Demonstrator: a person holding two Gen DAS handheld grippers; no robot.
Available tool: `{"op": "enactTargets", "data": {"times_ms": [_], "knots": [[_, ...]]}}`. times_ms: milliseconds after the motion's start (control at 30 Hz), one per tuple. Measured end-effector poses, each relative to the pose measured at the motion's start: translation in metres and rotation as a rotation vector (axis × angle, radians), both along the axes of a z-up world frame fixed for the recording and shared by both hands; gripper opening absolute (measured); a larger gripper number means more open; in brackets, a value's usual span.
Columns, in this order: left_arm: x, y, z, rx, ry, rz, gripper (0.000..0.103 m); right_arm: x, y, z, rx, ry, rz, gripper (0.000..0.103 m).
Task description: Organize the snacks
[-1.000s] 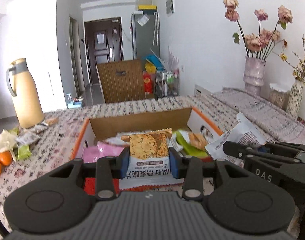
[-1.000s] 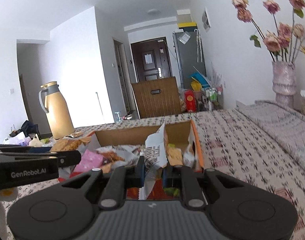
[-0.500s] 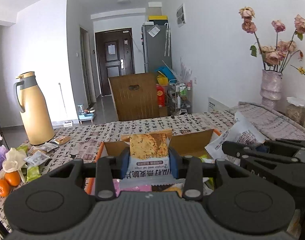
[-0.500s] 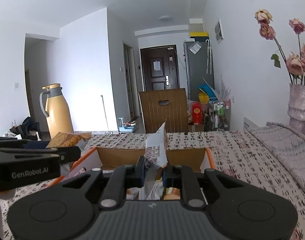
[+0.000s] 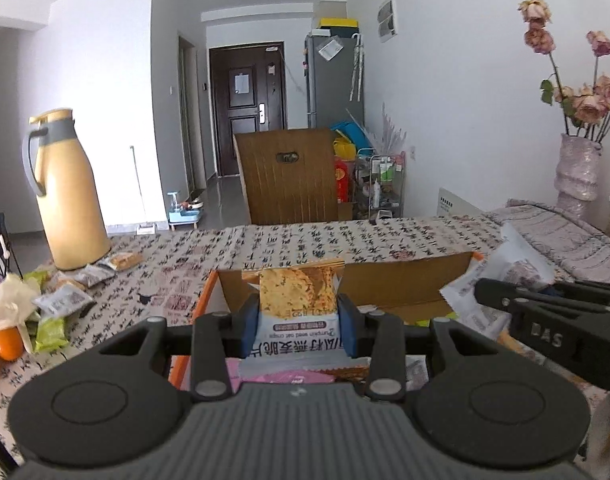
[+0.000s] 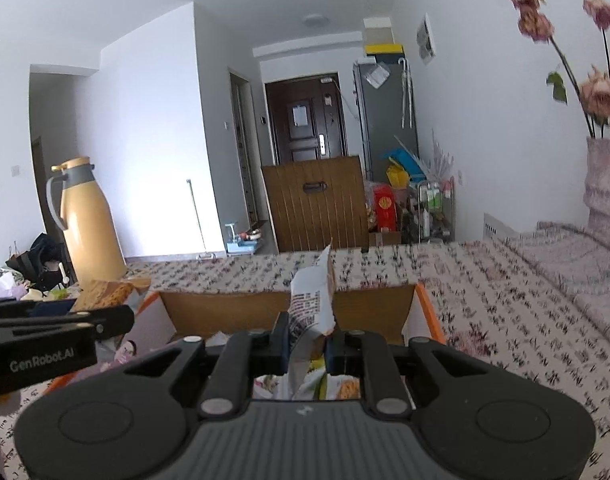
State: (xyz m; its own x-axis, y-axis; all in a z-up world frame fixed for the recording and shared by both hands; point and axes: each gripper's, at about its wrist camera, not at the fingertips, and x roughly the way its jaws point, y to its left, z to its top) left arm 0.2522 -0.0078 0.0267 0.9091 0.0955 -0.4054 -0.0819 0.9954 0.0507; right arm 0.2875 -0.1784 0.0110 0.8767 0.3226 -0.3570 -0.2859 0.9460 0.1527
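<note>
Snack packets sit in both tools on my feeds. Centre of the left wrist view, my left tool [image 5: 298, 326] is clamped on an oat crisp packet [image 5: 297, 308], held upright with its top above the near edge of the cardboard box [image 5: 401, 284]. Centre of the right wrist view, my right tool [image 6: 307, 344] is pinched tight on a white printed packet [image 6: 311, 308], edge-on and standing upright over the same box. Lower down between the fingers I see more packets lying inside the box. Loose packets [image 5: 65, 300] lie at the left edge of the left view on the patterned table [image 5: 305, 240], near oranges [image 5: 3, 344] and a tan thermos jug [image 5: 67, 192]. At the right edge stands a vase of dried roses [image 5: 577, 168].
</note>
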Motion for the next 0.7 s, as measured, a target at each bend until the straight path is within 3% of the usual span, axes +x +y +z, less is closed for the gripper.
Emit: {"op": "enactTargets", "data": {"times_ms": [233,367,400,433,500,533,600,700], "knots": [[0.009,0.01,-0.013,-0.034,0.044,-0.013,0.041,0.009,0.005,-0.015,-0.026,0.045,0.02,0.018],[0.008,0.011,-0.014,-0.032,0.051,0.005,0.071,0.008,0.003,-0.017,-0.029,0.051,0.009,0.025],[0.006,0.012,-0.013,-0.036,0.043,0.013,0.082,0.008,0.003,-0.017,-0.027,0.053,0.005,0.036],[0.004,0.013,-0.011,-0.038,0.033,0.022,0.086,0.008,0.001,-0.017,-0.026,0.053,0.0,0.055],[0.001,0.015,-0.008,-0.043,0.018,0.04,0.103,0.006,-0.001,-0.017,-0.028,0.043,-0.018,0.078],[0.0,0.017,-0.007,-0.048,0.012,0.049,0.103,0.005,-0.002,-0.016,-0.028,0.039,-0.027,0.087],[0.0,0.018,-0.005,-0.056,0.012,0.058,0.103,0.005,-0.004,-0.015,-0.026,0.034,-0.044,0.099],[0.0,0.018,-0.004,-0.063,0.018,0.056,0.103,0.006,-0.005,-0.015,-0.037,0.033,-0.072,0.102]]}}
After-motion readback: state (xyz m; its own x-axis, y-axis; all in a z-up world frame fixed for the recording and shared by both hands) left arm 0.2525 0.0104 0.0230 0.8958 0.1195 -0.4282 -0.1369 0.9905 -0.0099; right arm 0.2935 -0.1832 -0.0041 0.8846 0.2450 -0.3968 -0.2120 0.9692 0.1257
